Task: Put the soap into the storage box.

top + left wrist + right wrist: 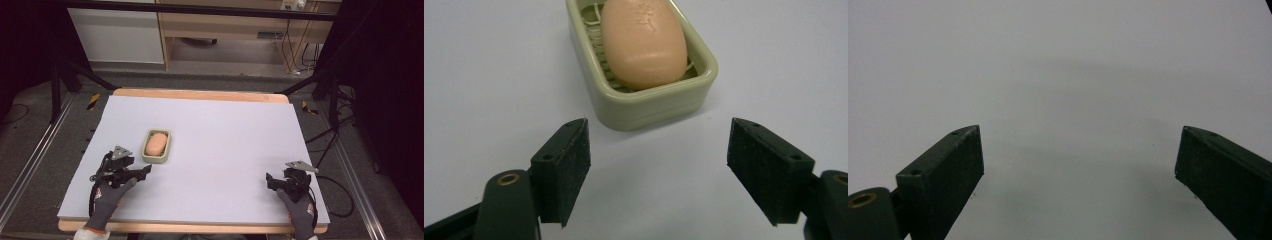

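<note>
A pale green soap dish (165, 147) rests on the white sheet left of centre, with an oval peach soap bar (156, 143) lying in it. My left gripper (146, 170) sits just near of the dish, open, its jaws wide apart and empty. In the left gripper view the soap dish (659, 102) and the soap (644, 42) lie straight ahead of the left gripper (658, 150), a short gap away. My right gripper (269, 180) rests at the near right of the sheet, open and empty. In the right gripper view the right gripper (1080, 150) faces bare white sheet.
The white sheet (225, 135) covers a wooden table (200, 94). Dark frame bars and cables (325, 140) stand around the table's sides. A wooden desk (225, 25) is on the floor beyond.
</note>
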Available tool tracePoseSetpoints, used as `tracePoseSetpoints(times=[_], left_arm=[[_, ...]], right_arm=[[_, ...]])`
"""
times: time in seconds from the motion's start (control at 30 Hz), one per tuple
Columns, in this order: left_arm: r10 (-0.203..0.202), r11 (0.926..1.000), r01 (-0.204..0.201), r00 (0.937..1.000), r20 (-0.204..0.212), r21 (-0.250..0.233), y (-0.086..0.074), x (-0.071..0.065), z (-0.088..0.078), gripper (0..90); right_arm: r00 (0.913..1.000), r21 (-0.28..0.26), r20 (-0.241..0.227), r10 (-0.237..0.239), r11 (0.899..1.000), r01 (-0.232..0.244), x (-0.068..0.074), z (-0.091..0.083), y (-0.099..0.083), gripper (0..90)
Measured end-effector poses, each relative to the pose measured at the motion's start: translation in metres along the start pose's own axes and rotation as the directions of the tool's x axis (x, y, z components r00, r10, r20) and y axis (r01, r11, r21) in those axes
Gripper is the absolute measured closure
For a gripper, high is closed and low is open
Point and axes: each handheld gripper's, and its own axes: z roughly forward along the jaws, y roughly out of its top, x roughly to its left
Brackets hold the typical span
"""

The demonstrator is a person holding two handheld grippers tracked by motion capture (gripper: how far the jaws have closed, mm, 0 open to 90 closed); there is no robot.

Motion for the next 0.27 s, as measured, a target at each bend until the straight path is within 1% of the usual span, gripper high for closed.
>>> tracePoseSetpoints(times=[0.27], left_arm=[[-0.020, 0.9998, 0.020, 0.9994, -0.029, 0.008, -0.013, 0.010, -0.004, 24.8]], right_arm=[[1.0000, 0.005, 0.005, -0.008, 1.000, 0.008, -0.001, 0.001, 0.000, 5.8]])
